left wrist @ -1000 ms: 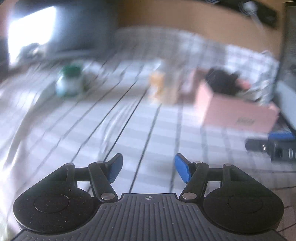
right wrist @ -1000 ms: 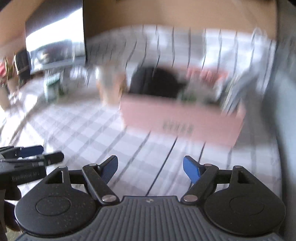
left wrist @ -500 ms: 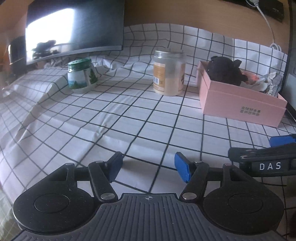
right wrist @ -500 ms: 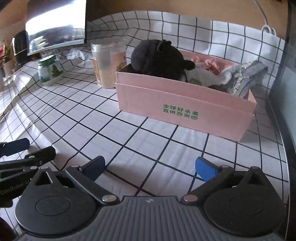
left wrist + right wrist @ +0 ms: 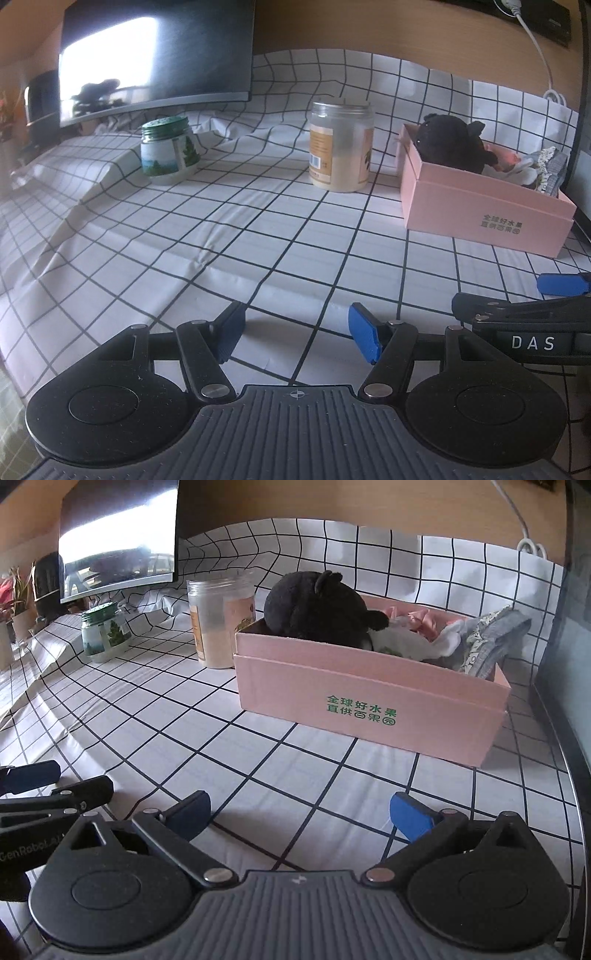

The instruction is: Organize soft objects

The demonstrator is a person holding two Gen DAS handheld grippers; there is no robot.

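A pink cardboard box [image 5: 369, 709] with green print stands on the checked cloth at the right; it also shows in the left wrist view [image 5: 480, 218]. In it lie a black plush bear [image 5: 314, 609], a white cloth [image 5: 402, 642], a pink ribbon [image 5: 421, 618] and a grey patterned cloth [image 5: 491, 642]. The bear also shows in the left wrist view [image 5: 450, 144]. My left gripper [image 5: 295, 332] is open and empty, low over the cloth. My right gripper [image 5: 299, 812] is open and empty, in front of the box and apart from it.
A clear jar of pale powder [image 5: 341, 146] and a green-lidded jar [image 5: 170, 151] stand behind on the checked cloth [image 5: 221, 229]. A dark monitor [image 5: 155, 55] stands at the back left. A dark panel [image 5: 576, 664] borders the right edge.
Both views went from blurred to steady. The right gripper's jaws have opened wider than a second ago. The left gripper stays open and has settled low over the cloth.
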